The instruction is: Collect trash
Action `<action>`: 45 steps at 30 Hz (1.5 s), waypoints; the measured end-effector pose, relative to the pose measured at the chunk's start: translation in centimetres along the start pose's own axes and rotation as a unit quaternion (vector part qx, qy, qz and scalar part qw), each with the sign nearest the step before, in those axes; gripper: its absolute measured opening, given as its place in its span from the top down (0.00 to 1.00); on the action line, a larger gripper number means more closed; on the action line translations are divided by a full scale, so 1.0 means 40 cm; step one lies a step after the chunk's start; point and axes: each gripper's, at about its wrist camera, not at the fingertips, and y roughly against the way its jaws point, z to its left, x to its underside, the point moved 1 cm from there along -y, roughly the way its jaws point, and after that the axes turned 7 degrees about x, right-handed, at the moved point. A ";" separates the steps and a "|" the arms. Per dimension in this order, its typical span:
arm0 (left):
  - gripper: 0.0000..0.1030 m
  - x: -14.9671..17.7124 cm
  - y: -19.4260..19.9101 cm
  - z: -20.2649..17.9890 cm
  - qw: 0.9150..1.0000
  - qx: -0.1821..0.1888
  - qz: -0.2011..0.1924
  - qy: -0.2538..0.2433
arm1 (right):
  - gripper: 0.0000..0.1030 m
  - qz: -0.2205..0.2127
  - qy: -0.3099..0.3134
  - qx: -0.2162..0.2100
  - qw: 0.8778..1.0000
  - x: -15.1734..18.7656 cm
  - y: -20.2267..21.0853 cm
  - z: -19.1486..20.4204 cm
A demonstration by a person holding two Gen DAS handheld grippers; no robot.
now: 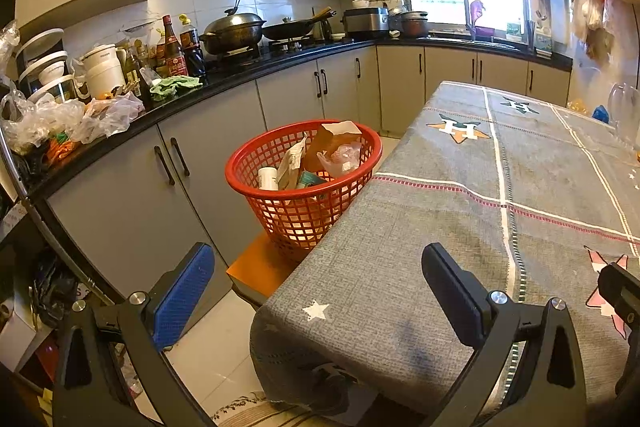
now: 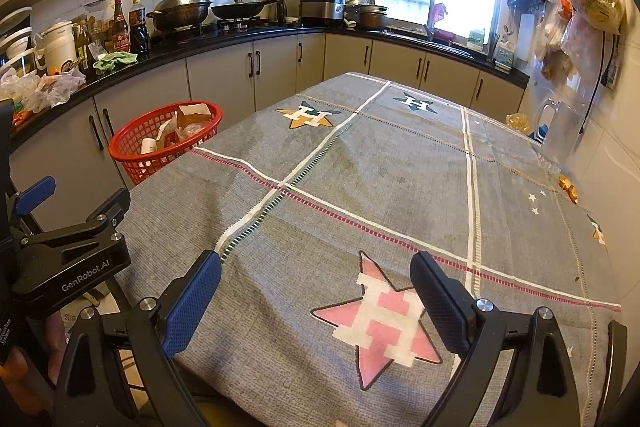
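Trash sits in the red basket [image 1: 302,183] beside the table [image 1: 460,227].
The basket stands on an orange stool [image 1: 256,267] by kitchen cabinets [image 1: 132,203]; left gripper [image 1: 316,303] and right gripper [image 2: 320,307] hover spread, holding nothing, over the grey cloth.

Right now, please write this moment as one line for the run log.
left tongs: open, empty | right tongs: open, empty, over table | basket: holds trash, beside table
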 end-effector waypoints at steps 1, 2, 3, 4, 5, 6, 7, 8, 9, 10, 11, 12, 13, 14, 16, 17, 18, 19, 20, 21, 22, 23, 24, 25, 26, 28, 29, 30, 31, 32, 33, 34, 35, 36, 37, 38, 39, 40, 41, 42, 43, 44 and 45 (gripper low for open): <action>0.00 0.000 0.001 0.001 1.000 0.000 0.000 0.000 | 0.05 0.000 0.000 0.000 1.000 0.000 0.000 0.000; 0.00 0.000 0.000 -0.001 1.000 -0.001 -0.001 0.000 | 0.05 0.000 0.000 0.000 1.000 0.000 0.000 -0.001; 0.00 0.000 0.000 0.001 1.000 -0.001 -0.001 0.000 | 0.05 0.000 0.000 0.000 1.000 0.000 0.000 0.000; 0.00 0.000 0.000 0.000 1.000 0.000 0.000 0.000 | 0.05 0.000 0.000 0.000 1.000 0.000 0.000 0.000; 0.00 0.000 0.000 0.000 1.000 0.000 0.000 0.000 | 0.05 0.000 0.000 0.000 1.000 0.000 0.000 0.000; 0.00 0.001 0.000 0.002 1.000 0.000 0.000 -0.001 | 0.05 0.000 0.000 0.000 1.000 0.000 0.000 0.000; 0.00 0.001 0.000 0.003 1.000 0.000 0.001 -0.001 | 0.05 0.000 0.000 -0.001 1.000 0.000 0.000 0.000; 0.00 0.001 -0.001 0.001 1.000 -0.001 0.000 -0.001 | 0.05 0.000 0.000 -0.001 1.000 0.000 0.000 0.000; 0.00 0.001 0.000 0.002 1.000 -0.001 0.000 0.000 | 0.05 0.000 -0.001 0.000 1.000 0.000 0.000 0.000; 0.00 0.000 -0.001 0.001 1.000 0.000 0.000 0.000 | 0.05 0.001 -0.001 -0.001 1.000 0.000 -0.001 0.000; 0.00 0.000 -0.001 0.001 1.000 0.000 0.000 0.000 | 0.05 0.001 -0.001 -0.001 1.000 0.000 -0.001 -0.001; 0.00 0.001 -0.001 0.001 1.000 0.000 0.000 -0.001 | 0.05 0.001 -0.001 -0.001 1.000 0.002 -0.003 -0.001; 0.00 0.000 -0.001 0.001 1.000 -0.001 0.000 -0.001 | 0.05 0.001 -0.001 -0.001 1.000 0.002 -0.003 -0.001; 0.00 0.000 -0.001 0.001 1.000 0.000 0.000 -0.001 | 0.05 0.002 -0.001 -0.001 1.000 0.003 -0.003 -0.001; 0.00 0.001 0.000 0.002 1.000 -0.001 0.000 -0.001 | 0.05 0.002 -0.001 -0.002 1.000 0.003 -0.004 0.000; 0.00 0.001 0.000 0.002 1.000 -0.001 0.000 -0.001 | 0.05 0.003 -0.001 -0.002 1.000 0.005 -0.005 0.000; 0.00 0.001 0.000 0.003 1.000 -0.001 0.000 0.000 | 0.05 0.003 -0.002 -0.002 1.000 0.006 -0.006 -0.001; 0.00 0.000 -0.001 0.000 1.000 -0.001 0.000 -0.001 | 0.05 0.003 -0.002 -0.002 1.000 0.006 -0.006 -0.001; 0.00 0.000 -0.001 0.001 1.000 -0.001 0.000 -0.001 | 0.05 0.003 -0.002 -0.002 1.000 0.006 -0.006 -0.002; 0.00 0.001 0.000 0.002 1.000 0.000 0.000 -0.001 | 0.05 0.003 -0.002 -0.002 1.000 0.005 -0.006 -0.002; 0.00 0.000 -0.001 0.001 1.000 0.000 0.000 -0.001 | 0.05 0.004 -0.002 -0.002 1.000 0.006 -0.007 -0.002; 0.00 0.000 -0.001 0.000 1.000 -0.001 0.000 -0.001 | 0.05 0.004 -0.003 -0.002 1.000 0.007 -0.008 -0.003; 0.00 0.001 0.000 0.002 1.000 -0.001 -0.001 -0.002 | 0.05 0.004 -0.004 -0.001 1.000 0.008 -0.009 -0.003; 0.00 0.001 0.000 0.001 1.000 -0.001 -0.001 -0.002 | 0.05 0.004 -0.004 -0.002 1.000 0.009 -0.011 -0.004; 0.00 0.000 -0.001 0.000 1.000 0.000 0.000 -0.001 | 0.05 0.005 -0.004 -0.002 1.000 0.010 -0.012 -0.004; 0.00 0.000 -0.001 0.001 1.000 0.001 0.000 -0.002 | 0.05 0.006 -0.005 -0.001 1.000 0.009 -0.013 -0.004; 0.00 -0.001 -0.002 0.001 1.000 0.001 -0.001 -0.003 | 0.05 0.007 -0.005 -0.001 1.000 0.011 -0.015 -0.004; 0.00 -0.001 -0.001 0.002 1.000 0.001 -0.002 -0.005 | 0.05 0.007 -0.005 -0.001 1.000 0.010 -0.015 -0.004; 0.00 -0.001 -0.001 0.000 1.000 0.002 -0.002 -0.006 | 0.05 0.007 -0.006 -0.001 1.000 0.010 -0.015 -0.005; 0.00 -0.002 -0.001 -0.002 1.000 0.002 -0.002 -0.008 | 0.05 0.008 -0.007 0.000 1.000 0.010 -0.015 -0.006; 0.00 -0.004 -0.001 -0.003 1.000 0.003 -0.003 -0.009 | 0.05 0.008 -0.007 0.000 1.000 0.011 -0.015 -0.007; 0.00 -0.004 -0.001 -0.003 1.000 0.003 -0.003 -0.010 | 0.05 0.008 -0.008 0.000 1.000 0.011 -0.015 -0.007; 0.00 -0.005 0.000 -0.006 1.000 0.003 -0.003 -0.011 | 0.05 0.009 -0.009 0.000 1.000 0.010 -0.015 -0.009; 0.00 -0.006 0.000 -0.005 1.000 0.002 -0.004 -0.012 | 0.05 0.010 -0.011 0.000 1.000 0.010 -0.017 -0.010; 0.00 -0.005 0.000 -0.004 1.000 0.002 -0.004 -0.011 | 0.05 0.011 -0.012 0.000 1.000 0.011 -0.019 -0.011; 0.00 -0.005 0.000 -0.005 1.000 0.003 -0.003 -0.011 | 0.05 0.012 -0.013 0.000 1.000 0.011 -0.021 -0.013; 0.00 -0.006 0.000 -0.003 1.000 0.002 -0.003 -0.010 | 0.05 0.013 -0.014 0.000 1.000 0.012 -0.023 -0.014; 0.00 -0.005 0.000 -0.005 1.000 0.002 -0.004 -0.011 | 0.05 0.014 -0.015 0.000 1.000 0.013 -0.023 -0.015; 0.00 -0.006 0.000 -0.005 1.000 0.001 -0.004 -0.011 | 0.05 0.015 -0.017 0.000 1.000 0.015 -0.025 -0.016; 0.00 -0.007 0.000 -0.006 1.000 0.001 -0.004 -0.012 | 0.05 0.016 -0.018 0.000 1.000 0.015 -0.026 -0.017; 0.00 -0.007 0.000 -0.007 1.000 0.000 -0.005 -0.013 | 0.05 0.017 -0.019 0.000 1.000 0.016 -0.027 -0.019; 0.00 -0.009 0.001 -0.009 1.000 -0.001 -0.006 -0.015 | 0.05 0.018 -0.021 0.001 1.000 0.018 -0.029 -0.022; 0.00 -0.011 0.001 -0.016 1.000 0.001 -0.008 -0.023 | 0.05 0.018 -0.024 0.003 1.000 0.018 -0.030 -0.029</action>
